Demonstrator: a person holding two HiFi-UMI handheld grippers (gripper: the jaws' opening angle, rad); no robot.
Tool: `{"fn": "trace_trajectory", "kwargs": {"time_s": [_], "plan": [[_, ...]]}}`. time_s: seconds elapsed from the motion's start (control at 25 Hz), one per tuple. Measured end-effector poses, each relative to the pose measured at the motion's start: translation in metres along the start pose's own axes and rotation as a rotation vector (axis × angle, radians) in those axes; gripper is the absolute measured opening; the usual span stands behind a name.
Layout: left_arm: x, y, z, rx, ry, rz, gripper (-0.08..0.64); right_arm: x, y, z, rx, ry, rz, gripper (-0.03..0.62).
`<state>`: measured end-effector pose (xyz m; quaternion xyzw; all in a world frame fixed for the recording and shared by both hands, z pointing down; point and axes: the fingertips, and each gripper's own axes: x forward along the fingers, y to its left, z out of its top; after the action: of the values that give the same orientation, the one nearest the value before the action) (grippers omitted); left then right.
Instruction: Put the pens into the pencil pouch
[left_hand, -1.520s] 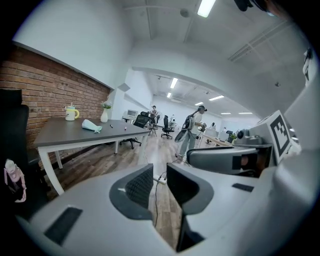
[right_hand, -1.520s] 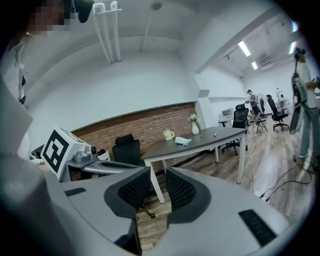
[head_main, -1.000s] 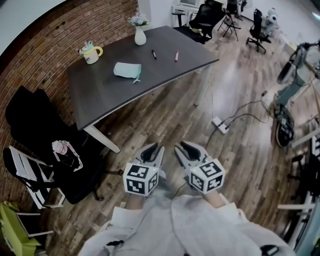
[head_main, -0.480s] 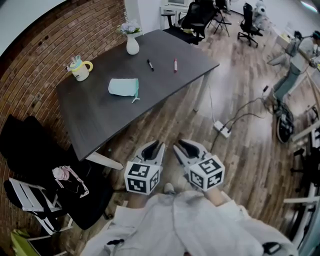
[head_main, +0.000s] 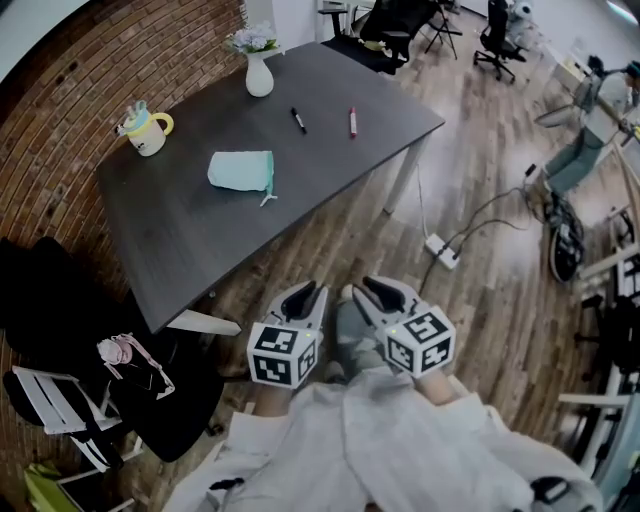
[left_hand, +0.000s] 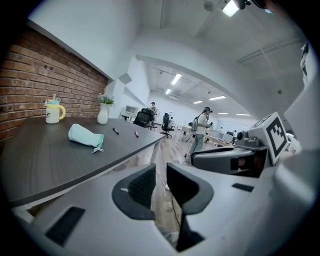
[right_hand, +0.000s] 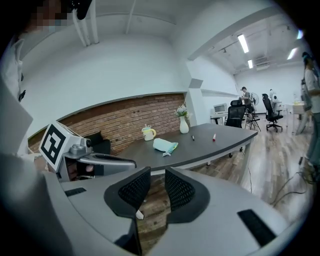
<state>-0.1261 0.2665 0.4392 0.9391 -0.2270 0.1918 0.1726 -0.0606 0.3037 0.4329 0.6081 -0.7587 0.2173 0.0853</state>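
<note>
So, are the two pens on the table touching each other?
Apart. The head view shows the black pen and the red pen lying side by side, with a clear strip of bare table between them.

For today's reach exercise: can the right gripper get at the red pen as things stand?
Probably not yet: the right gripper hangs over the floor, short of the table bearing the red pen; nothing blocks it.
</note>
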Motion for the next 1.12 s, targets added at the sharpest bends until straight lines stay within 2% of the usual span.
{"fn": "trace_trajectory", "kwargs": {"time_s": [0.16, 0.36, 0.76, 0.96, 1.12], "plan": [[0.023, 0.024, 0.004, 0.004, 0.047, 0.022, 0.066, 0.029, -0.017, 0.013, -0.006, 0.006, 0.019, 0.078], [0.059, 0.052, 0.026, -0.005, 0.061, 0.039, 0.065, 0.070, -0.048, 0.036, -0.024, 0.018, 0.063, 0.078], [0.145, 0.108, 0.100, -0.040, 0.028, 0.123, 0.066, 0.143, -0.132, 0.107, -0.051, 0.018, 0.133, 0.078], [0.190, 0.123, 0.133, -0.038, 0.020, 0.158, 0.066, 0.171, -0.174, 0.142, -0.083, 0.005, 0.173, 0.078], [0.213, 0.129, 0.151, -0.050, 0.000, 0.197, 0.066, 0.186, -0.197, 0.156, -0.096, 0.019, 0.213, 0.078]]}}
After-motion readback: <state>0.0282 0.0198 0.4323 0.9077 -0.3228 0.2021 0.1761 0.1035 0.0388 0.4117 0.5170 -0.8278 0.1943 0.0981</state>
